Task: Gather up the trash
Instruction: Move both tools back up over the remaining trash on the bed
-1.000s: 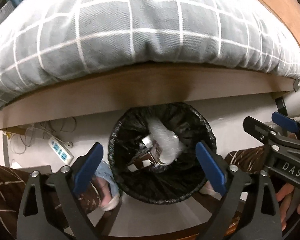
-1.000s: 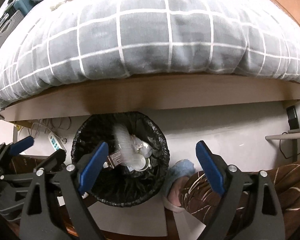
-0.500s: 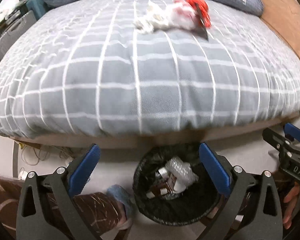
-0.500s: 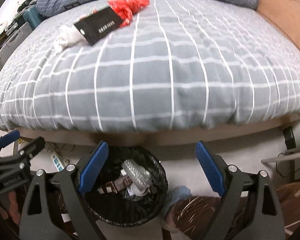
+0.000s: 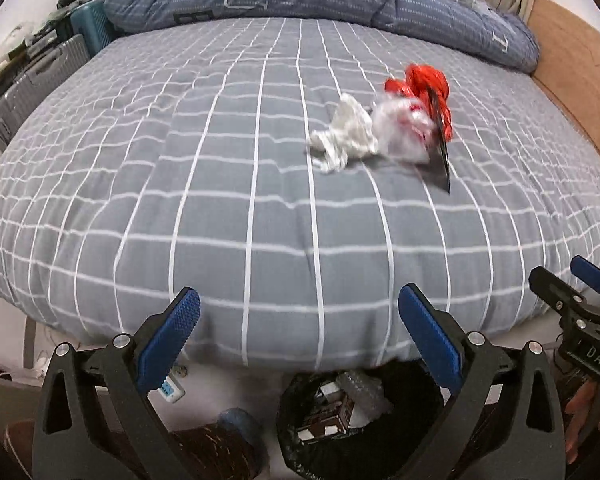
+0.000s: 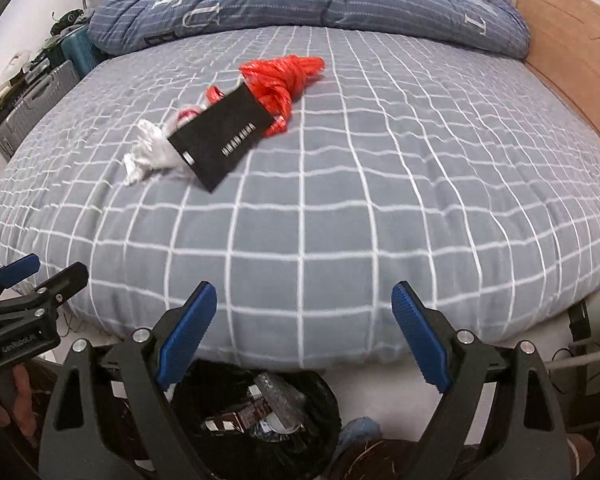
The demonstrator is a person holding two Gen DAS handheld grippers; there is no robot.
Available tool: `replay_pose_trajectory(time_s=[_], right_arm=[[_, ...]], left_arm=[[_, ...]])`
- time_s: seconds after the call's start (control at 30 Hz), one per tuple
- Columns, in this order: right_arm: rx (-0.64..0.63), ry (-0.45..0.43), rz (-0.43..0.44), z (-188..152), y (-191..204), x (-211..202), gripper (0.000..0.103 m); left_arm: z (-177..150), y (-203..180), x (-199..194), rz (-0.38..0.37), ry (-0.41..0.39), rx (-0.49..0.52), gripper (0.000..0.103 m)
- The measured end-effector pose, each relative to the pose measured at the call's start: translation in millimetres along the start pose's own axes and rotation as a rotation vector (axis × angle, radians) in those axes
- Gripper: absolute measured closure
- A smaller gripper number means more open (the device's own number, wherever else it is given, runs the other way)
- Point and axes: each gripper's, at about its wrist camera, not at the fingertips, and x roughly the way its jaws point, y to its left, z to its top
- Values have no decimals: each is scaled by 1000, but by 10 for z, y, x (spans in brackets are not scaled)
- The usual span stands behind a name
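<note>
On the grey checked bed I counted three trash pieces touching in a cluster: one black card, long axis diagonal from near-left to far-right, one red bag, one white wad. Both my left gripper and right gripper hung wide open and empty. Versus a second earlier, both views had lifted from the one black-lined bin to the bedtop.

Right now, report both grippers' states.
Left gripper: open, fingers apart, holding nothing.
Right gripper: open, holding nothing.
</note>
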Motion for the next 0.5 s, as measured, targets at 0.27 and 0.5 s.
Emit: replay_pose_trajectory(time_s=[0.27,0.5], right_arm=[[-18,-49,16,319,156,23,18],[-12,-68,22,569,210,106,18]], left_arm=[[270,59,52,4,-29,-3,6],[495,74,132,-5,-44,-5,6]])
